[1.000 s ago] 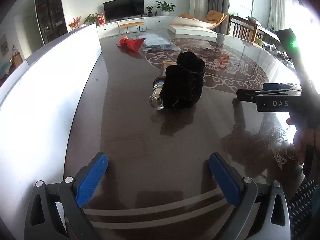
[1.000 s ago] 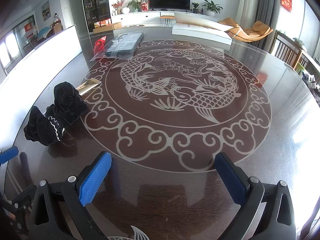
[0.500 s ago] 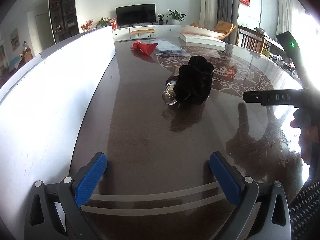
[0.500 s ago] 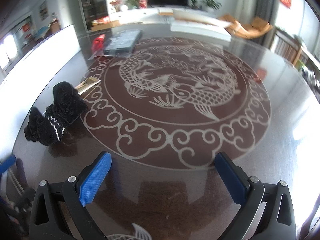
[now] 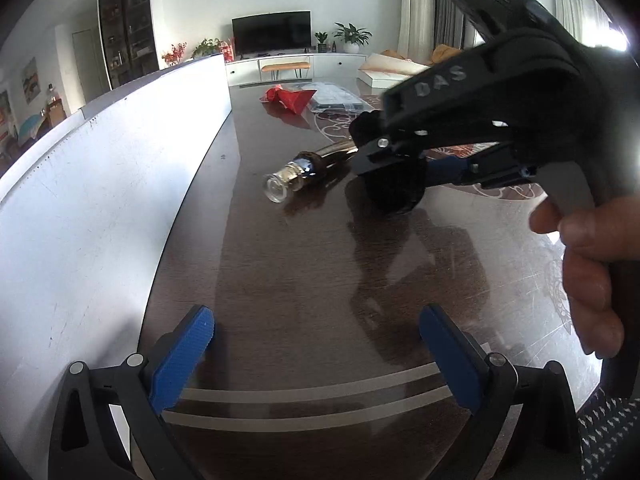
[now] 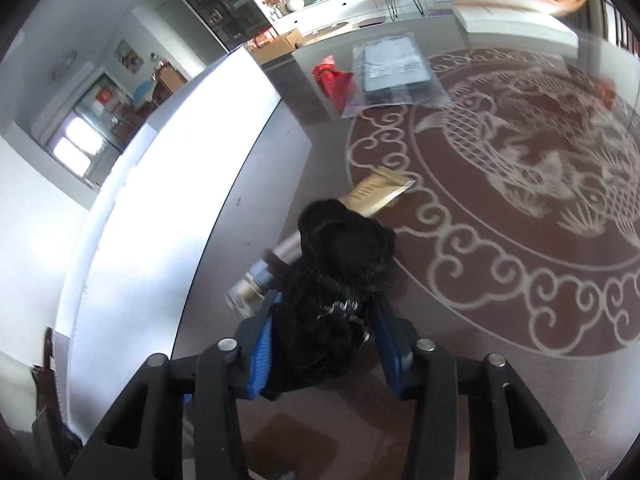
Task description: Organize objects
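Black fuzzy cloth bundle (image 6: 340,280), at lower centre of the right wrist view, now sits between the blue pads of the right tool (image 6: 324,344), which a second ago hung open and well off to the side; they press its flanks, so pickup looks begun. Left tool (image 5: 316,360) stays spread wide over bare surface (image 5: 304,264). Count: one bundle, one glass bottle (image 5: 304,172) lying beside it, one gold tube (image 6: 376,192), one red bag (image 6: 334,80), one clear-wrapped packet (image 6: 396,68).

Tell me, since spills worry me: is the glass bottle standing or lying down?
Lying down: the bottle rests on its side on the table, mouth toward the camera.
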{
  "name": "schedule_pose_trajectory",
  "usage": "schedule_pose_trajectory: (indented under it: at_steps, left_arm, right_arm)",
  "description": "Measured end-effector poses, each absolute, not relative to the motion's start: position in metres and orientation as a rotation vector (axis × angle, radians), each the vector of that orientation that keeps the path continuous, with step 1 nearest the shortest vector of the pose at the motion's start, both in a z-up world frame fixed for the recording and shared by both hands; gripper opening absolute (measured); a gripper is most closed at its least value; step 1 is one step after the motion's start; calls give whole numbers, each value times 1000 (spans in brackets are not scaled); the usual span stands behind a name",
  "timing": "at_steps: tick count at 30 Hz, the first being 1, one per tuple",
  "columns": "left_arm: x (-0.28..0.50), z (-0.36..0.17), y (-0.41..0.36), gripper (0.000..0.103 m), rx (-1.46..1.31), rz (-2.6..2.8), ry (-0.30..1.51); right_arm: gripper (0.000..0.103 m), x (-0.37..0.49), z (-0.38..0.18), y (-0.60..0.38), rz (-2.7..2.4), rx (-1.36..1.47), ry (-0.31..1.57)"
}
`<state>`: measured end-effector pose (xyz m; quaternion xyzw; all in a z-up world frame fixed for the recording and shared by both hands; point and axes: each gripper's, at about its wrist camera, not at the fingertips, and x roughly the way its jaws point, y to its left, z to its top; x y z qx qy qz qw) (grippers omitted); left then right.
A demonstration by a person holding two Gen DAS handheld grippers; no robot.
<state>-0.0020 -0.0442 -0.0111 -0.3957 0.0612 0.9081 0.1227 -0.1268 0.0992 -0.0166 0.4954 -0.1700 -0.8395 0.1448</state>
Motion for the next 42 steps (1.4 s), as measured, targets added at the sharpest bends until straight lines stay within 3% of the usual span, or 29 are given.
schedule_pose_trajectory:
  at_steps: [5, 8, 10, 15, 19, 26, 31, 42]
  left_arm:
    - [-2, -11, -43, 103, -1153, 2651, 177]
    - [-2, -11, -43, 103, -1153, 2651, 176]
    - [-2, -11, -44, 103, -1153, 2651, 177]
    - [-2, -11, -44, 103, -1152, 2651, 177]
    - [-2, -11, -44, 103, -1152, 2651, 177]
    - [-1, -11, -44, 103, -1153, 2651, 178]
    - [0, -11, -44, 103, -1152, 2652, 175]
    - [-5, -10, -42, 103, -1226, 2603, 192]
  right_arm:
    - [46, -100, -20, 165, -2444, 1355, -591]
    - [63, -84, -16, 214, -2556, 1335, -619]
    - [80, -75, -11, 237, -2642, 1325, -610]
    - [92, -57, 1, 261, -2796, 1298, -466]
    - [93, -48, -6, 267, -2841, 1381, -200]
    - [96, -50, -18, 267, -2866, 1412, -24]
    - [103, -59, -29, 277, -2876, 1475, -78]
    - [103, -59, -28, 275, -2883, 1487, -64]
